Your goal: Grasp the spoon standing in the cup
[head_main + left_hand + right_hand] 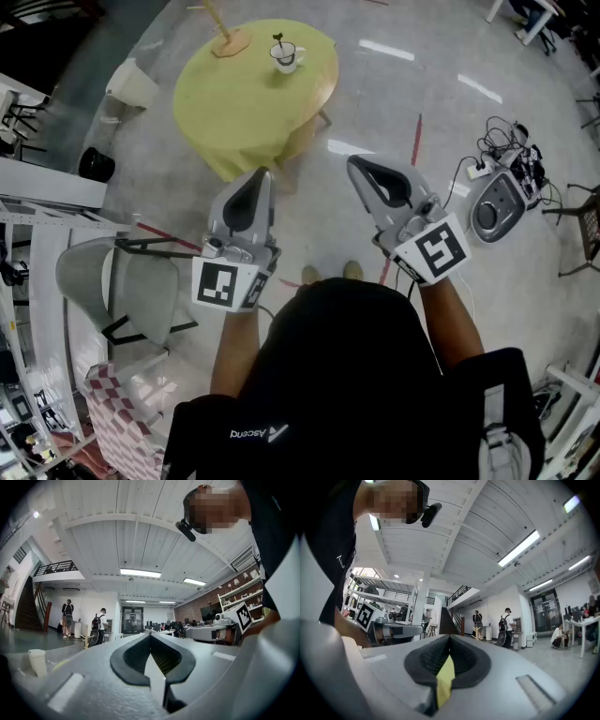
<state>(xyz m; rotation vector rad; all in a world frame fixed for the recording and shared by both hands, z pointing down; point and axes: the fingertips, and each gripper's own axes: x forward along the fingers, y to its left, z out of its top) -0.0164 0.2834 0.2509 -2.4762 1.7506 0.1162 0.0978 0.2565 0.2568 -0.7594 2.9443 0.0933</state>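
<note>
Both closed and empty, left claw (265, 172) and right claw (352, 160) hang far from the cup's (287, 60) spoon (278, 40).

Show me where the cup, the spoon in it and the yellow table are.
cup (289, 61), head view, on its white side wall.
spoon (278, 40), head view, on the dark upper end that stands above the rim.
yellow table (244, 112), head view, on a bare part of its top.

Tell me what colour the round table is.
Yellow-green; the table shows best in the head view.
</note>
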